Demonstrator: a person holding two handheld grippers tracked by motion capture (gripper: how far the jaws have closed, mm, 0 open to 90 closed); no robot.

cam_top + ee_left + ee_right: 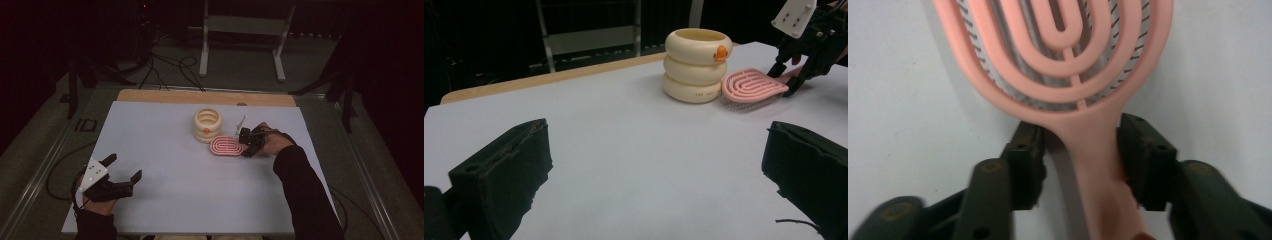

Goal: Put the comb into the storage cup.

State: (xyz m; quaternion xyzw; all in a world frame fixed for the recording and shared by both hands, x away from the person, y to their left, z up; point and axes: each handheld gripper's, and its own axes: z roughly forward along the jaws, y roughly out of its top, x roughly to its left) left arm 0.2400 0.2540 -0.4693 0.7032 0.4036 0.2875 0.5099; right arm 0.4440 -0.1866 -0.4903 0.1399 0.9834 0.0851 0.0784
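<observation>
Lying flat on the bench (165,165), the pink brush (1063,65) had its handle between the right hand-held gripper (1080,150), spread jaws not yet pressing.

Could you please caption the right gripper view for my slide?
Right gripper straddling the handle of a pink vented hairbrush lying on the white table.

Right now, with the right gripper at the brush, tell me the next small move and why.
Probably close the right gripper a little more on the brush. Its jaws straddle the pink handle, yet a gap shows on each side, so the pads do not seem to press yet. The brush lies on the table beside the cup; lifting now might let it slip.
</observation>
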